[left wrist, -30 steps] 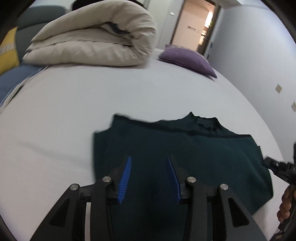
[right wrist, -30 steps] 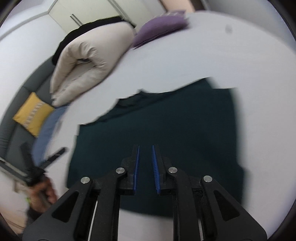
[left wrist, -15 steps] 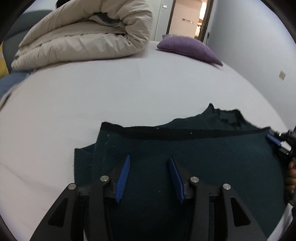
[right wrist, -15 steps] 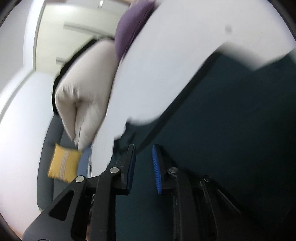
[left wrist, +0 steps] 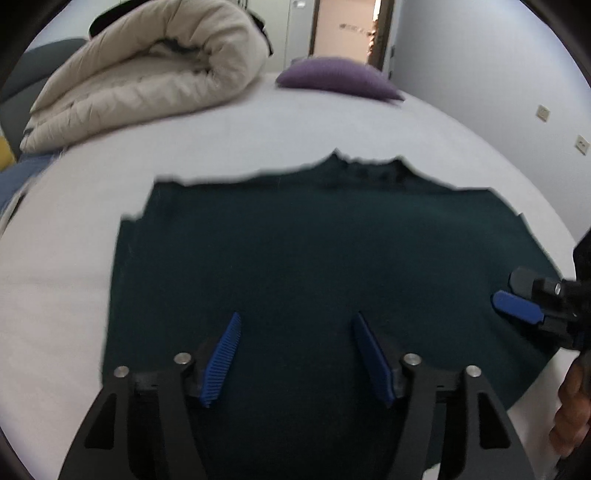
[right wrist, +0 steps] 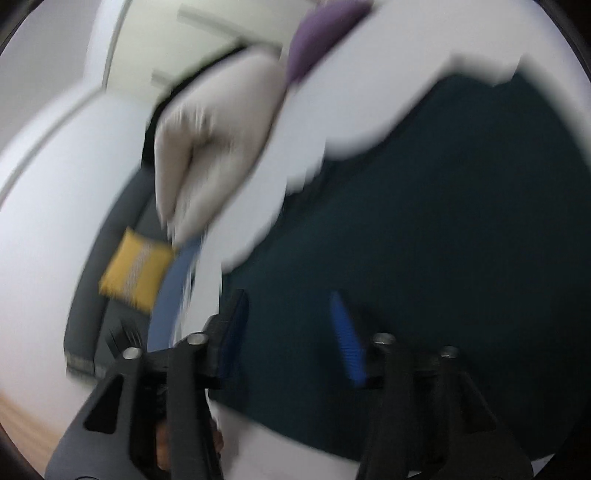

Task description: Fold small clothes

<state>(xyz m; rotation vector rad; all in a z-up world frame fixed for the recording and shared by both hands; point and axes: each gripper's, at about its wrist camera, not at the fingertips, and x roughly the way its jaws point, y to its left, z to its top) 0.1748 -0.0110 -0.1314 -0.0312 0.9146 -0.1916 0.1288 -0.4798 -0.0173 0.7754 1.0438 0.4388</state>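
the dark green garment (left wrist: 314, 266) lies spread flat on the white bed (left wrist: 221, 147), its collar on the far side, and both views look down on it.

the left wrist view is fairly sharp. it shows the left gripper (left wrist: 297, 354) low over the near part of the garment with its jaws opening, the blue pads (left wrist: 221, 360) well apart and only flat cloth under the gap; nothing is pinched. this view alone also shows the right gripper (left wrist: 524, 295) from outside, at the garment's right edge, with one blue pad and part of a black finger over the cloth, and the right hand (left wrist: 570, 413) that carries it at the frame's edge. the doorway (left wrist: 345, 29) and the wall sockets (left wrist: 561, 125) show here only.

the right wrist view is smeared by motion. it shows the right gripper from behind, jaws opening, pads apart over the garment's near left corner, gripping nothing. only here do the sofa (right wrist: 96, 288), the whole yellow cushion (right wrist: 136, 269) on it and the wooden floor (right wrist: 22, 417) appear; the left view catches just a sliver of yellow at its left edge.

counted: one garment, one rolled beige duvet (left wrist: 147, 77), one purple pillow (left wrist: 340, 77), one yellow cushion, two sockets, two grippers with two blue pads each.
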